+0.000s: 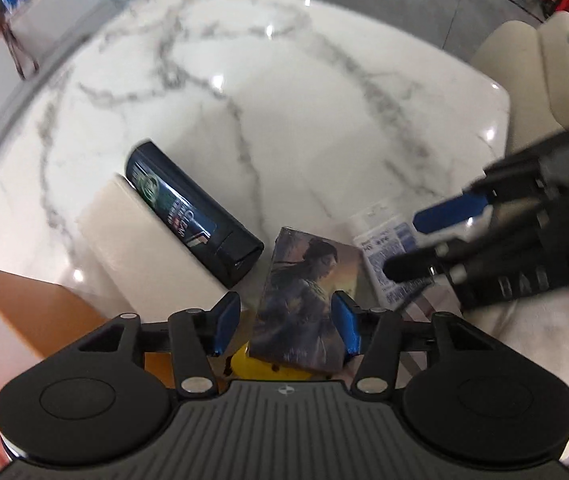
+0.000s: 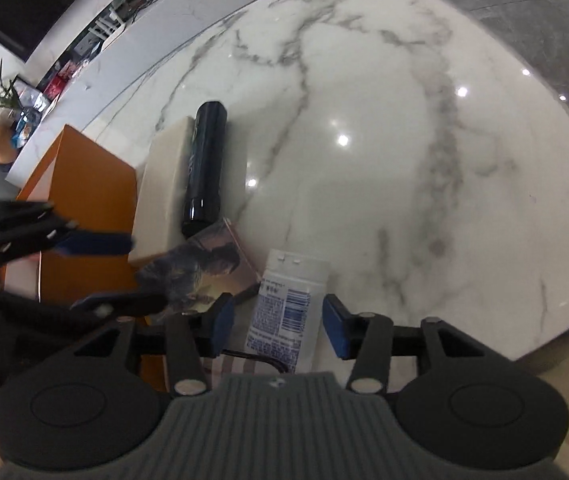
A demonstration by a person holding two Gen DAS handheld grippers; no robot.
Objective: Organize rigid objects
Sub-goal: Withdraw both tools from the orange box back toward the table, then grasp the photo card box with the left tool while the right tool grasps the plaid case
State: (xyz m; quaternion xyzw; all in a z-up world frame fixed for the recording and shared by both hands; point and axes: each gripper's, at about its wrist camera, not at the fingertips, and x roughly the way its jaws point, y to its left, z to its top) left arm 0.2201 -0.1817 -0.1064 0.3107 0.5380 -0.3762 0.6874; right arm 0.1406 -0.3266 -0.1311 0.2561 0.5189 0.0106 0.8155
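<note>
A printed picture box (image 1: 304,296) lies on the marble table between the fingers of my left gripper (image 1: 288,322); the jaws are open around it with gaps on both sides. It also shows in the right wrist view (image 2: 204,272). A dark blue bottle (image 1: 192,212) lies beside a cream block (image 1: 140,240). A white tube with blue print (image 2: 288,308) lies between the open fingers of my right gripper (image 2: 278,324), untouched. The right gripper also shows in the left wrist view (image 1: 420,240), and the left gripper in the right wrist view (image 2: 104,268).
An orange box (image 2: 84,208) stands at the table's near left edge. A yellow object (image 1: 260,366) shows under the picture box. A cream chair (image 1: 524,76) stands at the far right. The table edge (image 2: 544,344) curves close on the right.
</note>
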